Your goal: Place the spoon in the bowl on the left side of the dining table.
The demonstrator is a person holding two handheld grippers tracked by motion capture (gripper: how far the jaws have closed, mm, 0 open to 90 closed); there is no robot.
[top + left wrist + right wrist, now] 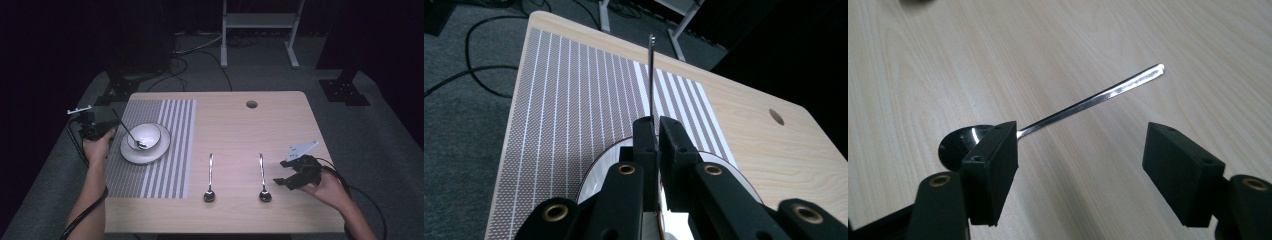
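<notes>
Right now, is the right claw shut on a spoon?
No, the right claw stands open above the table, the spoon lying untouched beyond it.

Three spoons (210, 178) (one in the bowl), one bowl (150, 132), one plate (131, 154), one striped mat (170, 150)

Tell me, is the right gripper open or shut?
Open. The right gripper holds its jaws wide apart above the table, and the spoon lies on the wood beyond them, not clamped.
</notes>
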